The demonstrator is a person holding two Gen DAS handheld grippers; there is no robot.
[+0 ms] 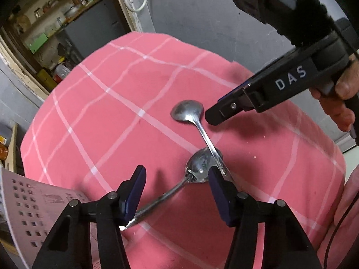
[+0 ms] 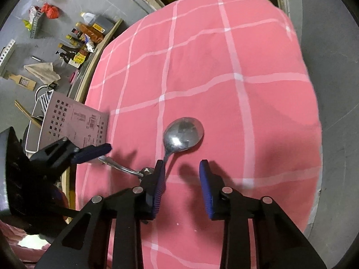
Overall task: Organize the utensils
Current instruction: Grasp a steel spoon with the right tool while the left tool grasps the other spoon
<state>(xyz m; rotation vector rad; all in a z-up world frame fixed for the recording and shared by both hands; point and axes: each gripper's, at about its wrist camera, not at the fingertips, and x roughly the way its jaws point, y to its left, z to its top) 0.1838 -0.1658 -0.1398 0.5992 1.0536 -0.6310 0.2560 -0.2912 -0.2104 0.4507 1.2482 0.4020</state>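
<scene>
Two shiny steel spoons lie crossed on the pink white-checked cloth (image 1: pixel 134 94) — probably why neither is gripped yet, since lifting one would drag the other. The upper steel spoon (image 2: pixel 182 135) has its bowl just ahead of the right gripper (image 2: pixel 182 177), whose blue-padded fingers (image 2: pixel 205 179) are spread and empty, the neck passing beside the left finger. Its handle rests across the bowl of the lower steel spoon (image 1: pixel 198 168), which sits between the spread, empty fingers of the left gripper (image 1: pixel 177 179) — handle trailing toward its left finger. A perforated grey utensil holder (image 2: pixel 74 121) waits beyond that finger.
</scene>
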